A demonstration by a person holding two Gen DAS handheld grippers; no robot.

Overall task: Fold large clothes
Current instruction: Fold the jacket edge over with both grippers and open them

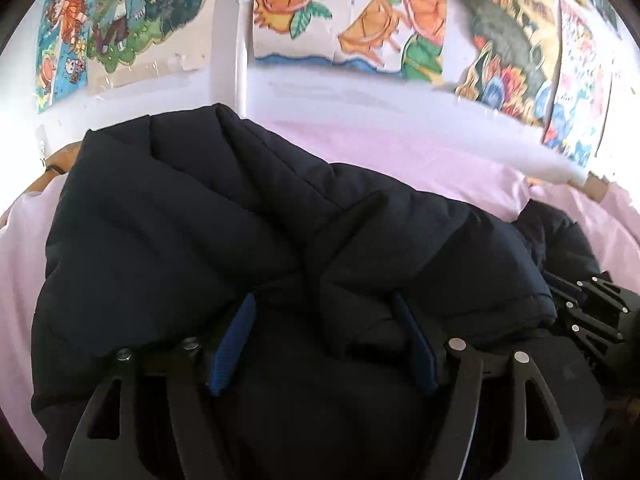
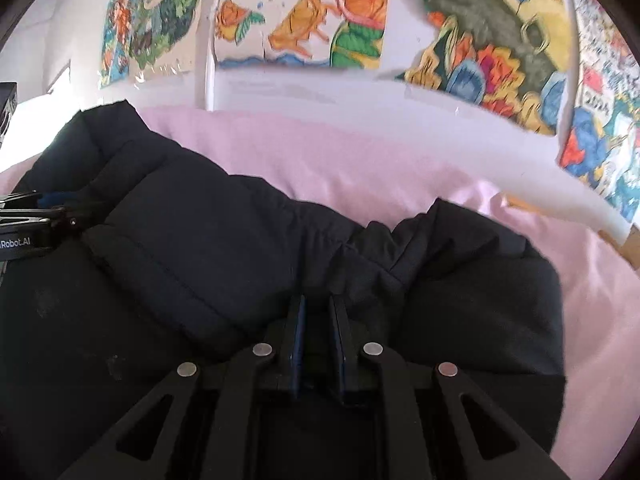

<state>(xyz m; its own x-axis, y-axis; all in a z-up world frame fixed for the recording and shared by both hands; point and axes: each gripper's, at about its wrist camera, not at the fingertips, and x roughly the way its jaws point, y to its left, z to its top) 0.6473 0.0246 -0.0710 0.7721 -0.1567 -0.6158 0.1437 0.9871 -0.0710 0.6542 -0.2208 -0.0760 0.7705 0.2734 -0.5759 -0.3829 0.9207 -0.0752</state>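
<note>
A dark navy padded jacket (image 1: 180, 208) lies bunched on a pink sheet (image 1: 420, 160). My left gripper (image 1: 324, 304) stands open over it. Its blue pads (image 1: 236, 332) are wide apart, with a puffy fold of the jacket lying loose between them. At the right edge of the left wrist view the right gripper (image 1: 592, 312) shows, low on the jacket. In the right wrist view the jacket (image 2: 200, 232) fills the lower frame. My right gripper (image 2: 319, 300) is shut on a pinch of its fabric, and creases run to the fingertips. The left gripper (image 2: 36, 220) shows at the far left.
The pink sheet (image 2: 320, 160) runs back to a white wall hung with colourful drawings (image 2: 304, 20). A white pipe (image 1: 242, 40) runs up the wall. A wooden edge (image 2: 628, 244) shows at the right, and bare sheet lies beyond and right of the jacket.
</note>
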